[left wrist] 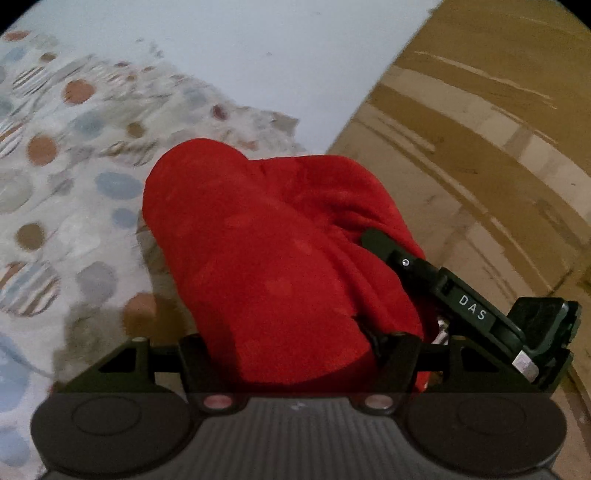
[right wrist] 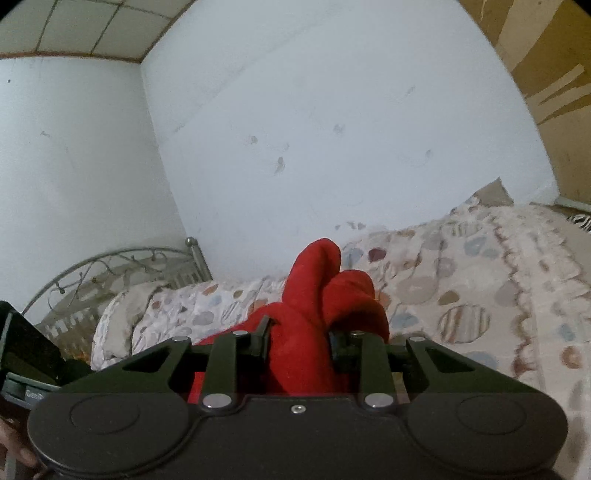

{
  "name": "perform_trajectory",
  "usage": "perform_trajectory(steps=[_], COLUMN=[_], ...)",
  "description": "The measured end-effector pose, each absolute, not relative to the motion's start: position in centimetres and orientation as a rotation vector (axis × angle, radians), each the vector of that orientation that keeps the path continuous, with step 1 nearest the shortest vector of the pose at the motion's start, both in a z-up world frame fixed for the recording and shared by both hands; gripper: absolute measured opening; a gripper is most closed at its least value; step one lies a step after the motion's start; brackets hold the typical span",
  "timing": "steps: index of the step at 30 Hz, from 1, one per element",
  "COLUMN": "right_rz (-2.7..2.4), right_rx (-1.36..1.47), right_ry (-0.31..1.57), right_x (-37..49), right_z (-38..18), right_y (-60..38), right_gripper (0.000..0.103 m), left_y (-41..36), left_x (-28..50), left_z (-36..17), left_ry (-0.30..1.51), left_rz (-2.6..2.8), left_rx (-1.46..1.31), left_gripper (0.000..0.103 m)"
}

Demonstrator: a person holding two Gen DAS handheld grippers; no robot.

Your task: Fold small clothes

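One word, "DAS", marks the right gripper (left wrist: 373, 236) gripping red cloth (left wrist: 266, 240).

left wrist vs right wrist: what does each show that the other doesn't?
Left wrist only: the right tool reaching in from the right and gripping the red cloth, with brown boards behind.
Right wrist only: a metal bed frame, a pillow, the wall corner and the ceiling.
Both: the red cloth bunched between each view's own tool, the spotted bedspread and the pale wall.
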State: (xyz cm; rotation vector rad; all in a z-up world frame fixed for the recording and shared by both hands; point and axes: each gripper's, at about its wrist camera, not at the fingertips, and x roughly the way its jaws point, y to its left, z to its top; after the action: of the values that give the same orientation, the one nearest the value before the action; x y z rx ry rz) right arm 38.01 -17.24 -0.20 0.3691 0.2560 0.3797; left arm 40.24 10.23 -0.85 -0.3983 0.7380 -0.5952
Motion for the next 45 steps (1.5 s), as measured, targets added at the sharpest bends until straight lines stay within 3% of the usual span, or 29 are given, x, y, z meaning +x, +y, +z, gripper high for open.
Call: perform_trajectory(steps=[6,16,22,28,45], right_rz=[0.291,0.287,0.249,0.23,0.226], right_rx=[0.314,0.374,0.364,0.304,0.212], right_ry=[0.465,0.463,0.47,0.421,0.212], right_x=[41.3,41.0,40.6,38.5,25.7], right_z=[-5.6,-7.3,-6.8,-4.5,4.0], right_y=[-15.4,-16.2,-16.3,-16.2,-16.5], right_gripper=[0.032,0.047,0.08,0.099,0.103], left_y=[12.5,13.2,13.7,13.0,12.6], left_x=[40.6,39.1,38.2,36.7,24.7], left_z=[-7.1,-6.2,-5.3,-3.3,5.8], left_ry=[0.823,0.78,0.741,0.688,0.487], left_rz=[-0.516,-0.443,-0.379,-0.273,-0.17], left_rx=[-0.499,-0.463,-0.464,-0.374,-0.196], left_gripper=[0.077,0.09,0.098,0.102,0.102])
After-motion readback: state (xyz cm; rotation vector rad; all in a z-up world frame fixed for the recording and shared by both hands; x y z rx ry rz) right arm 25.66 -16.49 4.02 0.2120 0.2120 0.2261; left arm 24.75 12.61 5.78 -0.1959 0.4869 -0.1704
